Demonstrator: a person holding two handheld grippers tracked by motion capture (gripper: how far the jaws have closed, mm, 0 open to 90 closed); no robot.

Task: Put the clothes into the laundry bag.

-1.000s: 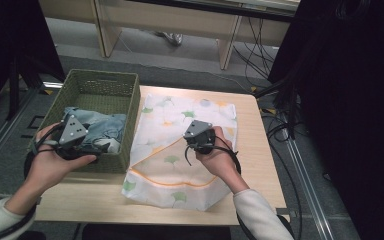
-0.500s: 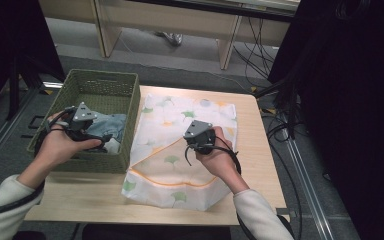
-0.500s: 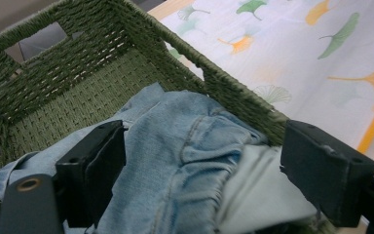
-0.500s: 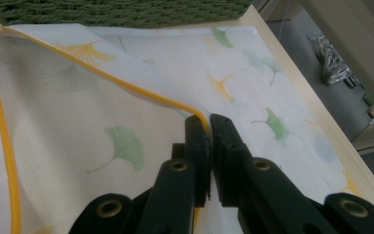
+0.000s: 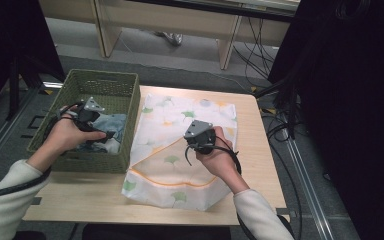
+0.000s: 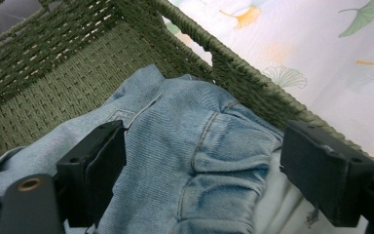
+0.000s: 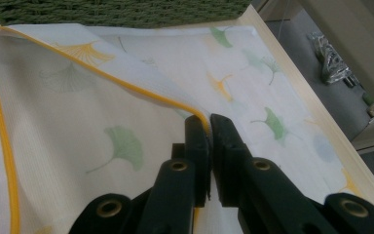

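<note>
A blue denim garment [image 6: 195, 146] lies crumpled in the green woven basket [image 5: 102, 76] at the table's left. My left gripper [image 6: 202, 165] hangs open just above it, one jaw on either side of a denim fold and neither pad pressing. A white cloth bag with ginkgo leaves [image 5: 180, 115] is spread beside the basket. My right gripper [image 7: 209, 122] is shut on the bag's yellow-trimmed edge [image 7: 126, 80], holding that flap slightly raised. From the high view, the left gripper [image 5: 102, 131] is inside the basket and the right gripper [image 5: 187, 146] is over the bag's middle.
The basket's wall [image 6: 253, 83] stands between the denim and the bag. The wooden table's edge [image 7: 297, 97] runs close along the bag's far side. Bare tabletop [image 5: 70, 200] lies in front of the basket. Cables [image 5: 280, 130] trail on the floor at the right.
My left hand has carried its gripper farther into the basket and a little to the right, over the denim. The right gripper and the bag flap have stayed put.
</note>
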